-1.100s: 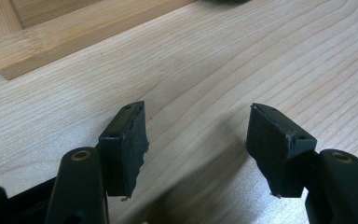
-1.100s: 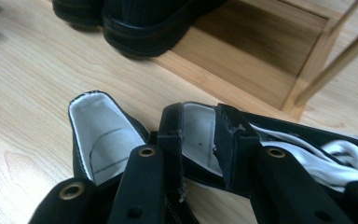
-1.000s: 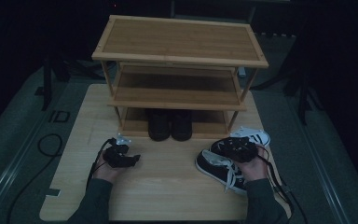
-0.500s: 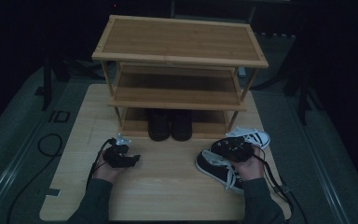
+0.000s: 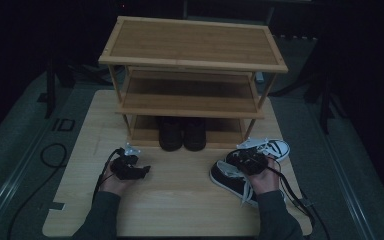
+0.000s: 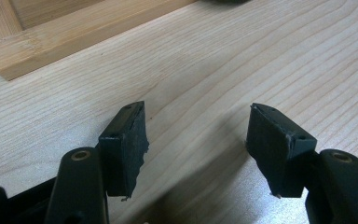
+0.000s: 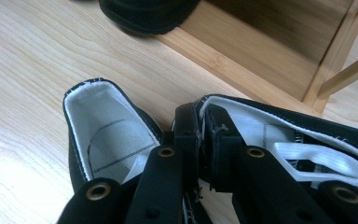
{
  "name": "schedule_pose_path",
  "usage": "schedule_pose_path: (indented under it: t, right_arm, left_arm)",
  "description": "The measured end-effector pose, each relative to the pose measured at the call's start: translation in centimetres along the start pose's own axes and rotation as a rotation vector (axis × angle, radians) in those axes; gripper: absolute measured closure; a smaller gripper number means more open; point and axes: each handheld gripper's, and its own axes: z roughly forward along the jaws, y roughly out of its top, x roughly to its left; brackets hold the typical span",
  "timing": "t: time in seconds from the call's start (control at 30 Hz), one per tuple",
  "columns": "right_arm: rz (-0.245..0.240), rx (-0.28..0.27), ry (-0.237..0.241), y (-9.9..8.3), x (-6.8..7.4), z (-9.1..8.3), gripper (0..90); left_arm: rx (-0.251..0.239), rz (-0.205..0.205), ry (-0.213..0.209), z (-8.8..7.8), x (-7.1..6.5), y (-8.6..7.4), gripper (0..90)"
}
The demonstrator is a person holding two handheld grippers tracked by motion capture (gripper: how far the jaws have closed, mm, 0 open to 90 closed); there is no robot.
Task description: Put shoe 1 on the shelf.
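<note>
- Dim room — the far side is black.
- Pale wooden board [image 5: 180,200] on a grey floor [image 5: 20,160].
- Three-tier bamboo rack [image 5: 195,45] at the far edge — dark stands [image 5: 325,100] beside it.

The table [image 6: 261,56] is pale, smooth, matt wood with visible grain. The shoe rack [image 5: 195,47] is warmer bamboo-like wood. The sneaker [image 7: 307,135] is black canvas, white cloth lining, flat woven laces.

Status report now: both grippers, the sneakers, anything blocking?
Left gripper open over table. Right gripper, just closing, shut on both sneakers' inner walls. Dark shoes occupy bottom shelf.
</note>
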Motion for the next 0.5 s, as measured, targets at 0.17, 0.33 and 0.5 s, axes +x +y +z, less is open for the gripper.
schedule_pose_path:
  t: [0.17, 0.33, 0.5]
  right_arm:
    - [-0.008, 0.002, -0.017, 0.2, 0.3, -0.1, 85.0]
    - [-0.029, -0.010, -0.012, 0.4, 0.8, -0.4, 85.6]
    - [-0.066, -0.020, 0.005, 0.9, 1.7, -0.6, 85.9]
  left_arm:
    - [-0.002, 0.001, 0.003, 0.0, 0.0, 0.0, 38.6]
    - [-0.003, 0.001, 0.004, 0.0, 0.0, 0.0, 38.6]
    - [-0.003, 0.001, 0.005, 0.0, -0.1, 0.0, 38.6]
